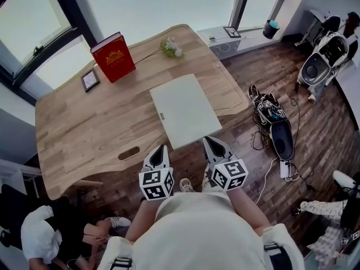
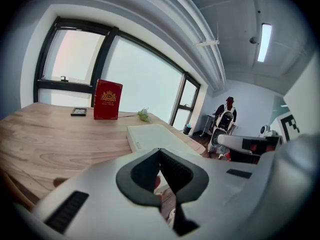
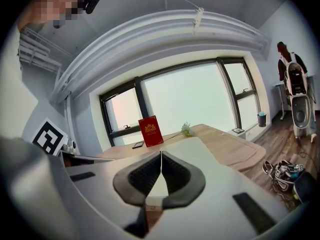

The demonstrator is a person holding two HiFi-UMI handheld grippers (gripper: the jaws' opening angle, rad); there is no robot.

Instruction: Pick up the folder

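A pale, flat folder [image 1: 184, 109] lies on the wooden table [image 1: 84, 128], its near corner jutting over the front edge. In the left gripper view the folder [image 2: 152, 135] lies ahead and slightly right of the jaws. The right gripper view shows the folder [image 3: 192, 149] straight past the tips. My left gripper [image 1: 159, 151] hovers just short of the table's front edge, jaws shut and empty. Close to the folder's near corner, my right gripper [image 1: 212, 144] is also shut with nothing between its fingers.
A red book [image 1: 113, 57] stands upright at the table's far side, with a small dark frame [image 1: 89, 80] to its left and a flower sprig [image 1: 170, 48] to its right. Bags and cables [image 1: 273, 117] lie on the floor at right. A person crouches at bottom left [image 1: 42, 232].
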